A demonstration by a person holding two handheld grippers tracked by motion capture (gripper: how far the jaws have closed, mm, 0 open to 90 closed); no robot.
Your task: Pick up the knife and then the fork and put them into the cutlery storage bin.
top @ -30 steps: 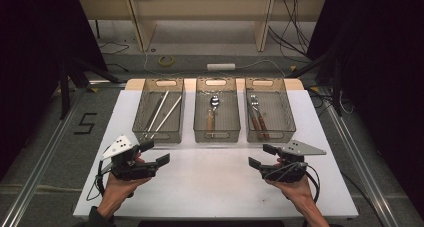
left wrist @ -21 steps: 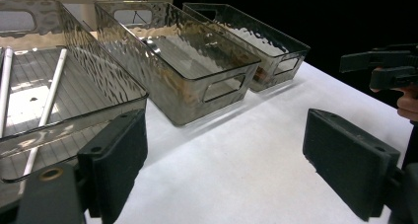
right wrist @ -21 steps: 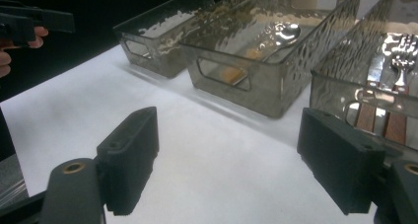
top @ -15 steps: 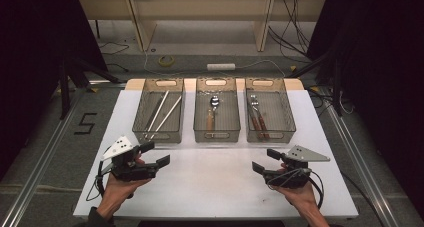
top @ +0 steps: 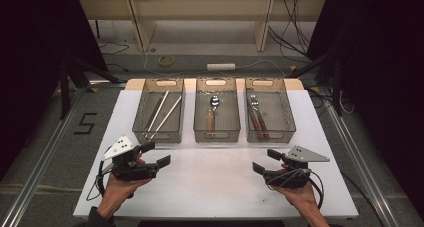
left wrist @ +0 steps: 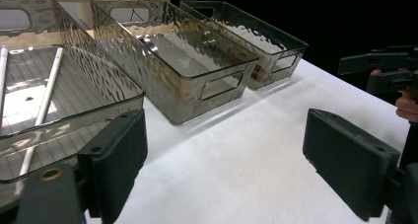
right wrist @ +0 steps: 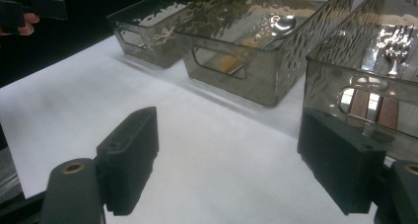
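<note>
**A:** so what's actually in play here? Nothing's held. Nearest stuff is the cutlery in the three bins. The forks (top: 256,116) sit in the right bin (top: 288,118), straight ahead of the right gripper (top: 266,162) and just past its fingers; in the right gripper view the wooden handles show through the near wall right behind the right-hand finger (right wrist: 340,165).

**B:** yeah, and the long axis of the forks runs away from the person, handles toward the fingers, tines at the far end. Same deal with the spoon (top: 212,112) in the middle bin (top: 216,134), which lies between the two grippers, well off to the side of both.

**A:** left side?

**B:** left gripper (top: 156,154) has the two white sticks (top: 161,113) in the left bin (top: 144,112) just ahead of its fingers, slanted a bit, near ends toward it.

**A:** finger state?

**B:** both pairs are wide apart with only bare white desk (top: 210,187) between them. Both grippers hover low over the front of the desk, well apart from each other.

**A:** my guess: whichever piece goes first, it's a reach forward and over the bin's near wall, fingers straddling the handle crosswise. Right hand for the forks, left for the sticks.
</note>
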